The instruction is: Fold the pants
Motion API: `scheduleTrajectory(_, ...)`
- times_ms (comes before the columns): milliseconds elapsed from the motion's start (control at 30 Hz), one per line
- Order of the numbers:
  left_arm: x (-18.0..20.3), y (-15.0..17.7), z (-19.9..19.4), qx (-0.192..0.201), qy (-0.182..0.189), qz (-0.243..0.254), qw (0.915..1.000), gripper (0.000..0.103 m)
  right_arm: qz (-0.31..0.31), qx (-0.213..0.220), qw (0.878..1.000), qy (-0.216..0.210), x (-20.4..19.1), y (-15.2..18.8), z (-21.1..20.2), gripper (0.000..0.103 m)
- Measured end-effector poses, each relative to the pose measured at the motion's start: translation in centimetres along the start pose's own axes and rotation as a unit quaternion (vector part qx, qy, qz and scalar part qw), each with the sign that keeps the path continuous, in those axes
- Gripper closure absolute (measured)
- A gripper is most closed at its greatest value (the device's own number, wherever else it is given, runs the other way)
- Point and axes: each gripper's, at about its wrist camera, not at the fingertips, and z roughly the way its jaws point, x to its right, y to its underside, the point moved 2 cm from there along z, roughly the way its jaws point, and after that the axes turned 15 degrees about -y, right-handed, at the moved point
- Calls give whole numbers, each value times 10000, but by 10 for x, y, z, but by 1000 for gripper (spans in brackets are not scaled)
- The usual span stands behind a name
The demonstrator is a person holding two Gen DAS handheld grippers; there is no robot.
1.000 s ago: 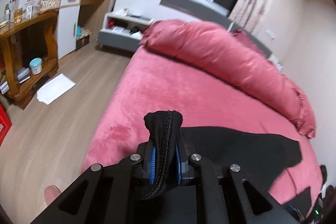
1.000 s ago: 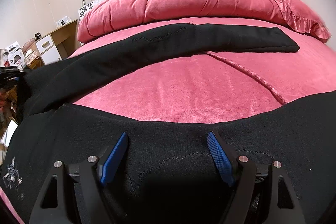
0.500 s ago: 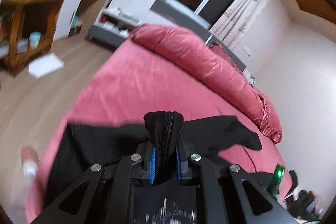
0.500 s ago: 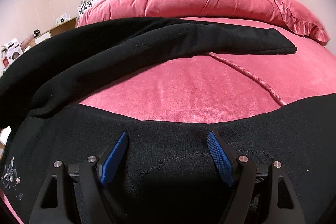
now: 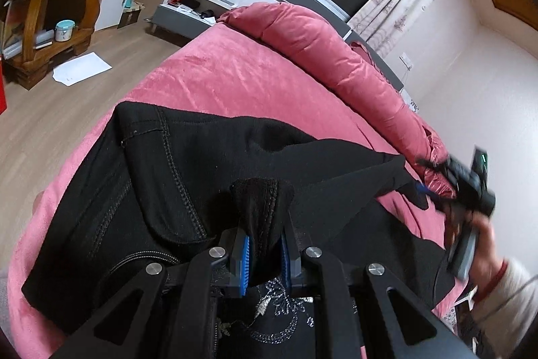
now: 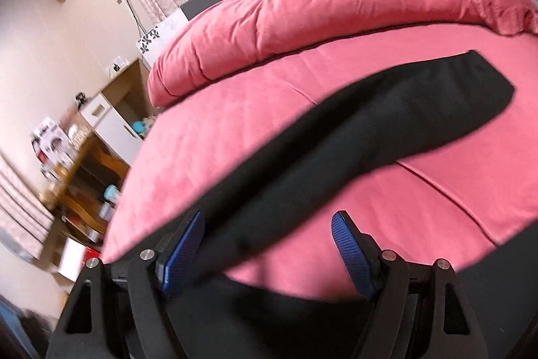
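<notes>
Black pants (image 5: pixel 175 190) lie on the pink bed (image 5: pixel 235 83), folded over so one half covers the other; a silver print shows near the bottom edge. My left gripper (image 5: pixel 264 249) is shut on a bunched black edge of the pants, which sticks up between its blue pads. In the right wrist view a long black pant leg (image 6: pixel 386 123) stretches away across the bed. My right gripper (image 6: pixel 269 244) hovers open above it with nothing pinched. That right gripper (image 5: pixel 470 180) also shows in the left wrist view, held by a hand at the right edge.
A rolled pink duvet (image 6: pixel 319 9) runs along the head of the bed. Left of the bed are wooden flooring, a wooden shelf unit (image 5: pixel 50 5), a white sheet of paper (image 5: pixel 82 68) on the floor and a low grey bedside cabinet (image 5: pixel 188 9).
My left gripper carried the pants edge across, laying one half over the other. My right gripper lifted off the fabric and tilted, still open.
</notes>
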Motion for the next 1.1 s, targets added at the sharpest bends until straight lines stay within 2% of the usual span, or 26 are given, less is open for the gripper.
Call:
scheduleTrajectory(133,-3,0,-1,-24,15,-27,10000,89,475,-140,9983,307,16,-22,37,25)
scheduleTrajectory(167,-3,0,-2,-16,20,-24,10000,89,616,-203,9969,453,23,-26,46,28)
scheduleTrajectory(233,-2,-1,-5,12,12,25,10000,89,770,-320,9942,673,35,-30,56,51)
scheduleTrajectory(267,-2,-2,-7,19,18,35,10000,89,821,-394,9934,699,40,-30,59,75)
scheduleTrajectory(300,-1,-4,-9,49,29,33,10000,89,850,-459,9931,670,46,-31,57,87)
scheduleTrajectory(400,-2,-15,-18,227,78,-48,9997,89,704,-260,9966,352,42,-32,34,88)
scheduleTrajectory(533,-12,-38,-36,538,282,-494,9969,89,580,9,9983,-57,33,-24,-7,88)
scheduleTrajectory(733,-26,-54,-58,791,422,-825,9926,89,507,450,9963,-529,18,25,-73,88)
scheduleTrajectory(800,-33,-49,-60,711,430,-957,9919,89,536,532,9953,-598,17,49,-87,88)
scheduleTrajectory(933,-52,-26,-49,267,288,-1202,9920,89,740,458,9947,-543,24,105,-101,88)
scheduleTrajectory(1033,-63,-12,-39,28,309,-1483,9884,89,993,283,9934,-504,40,140,-96,88)
scheduleTrajectory(1100,-62,-8,-38,17,345,-1475,9885,89,1143,156,9925,-411,54,156,-84,88)
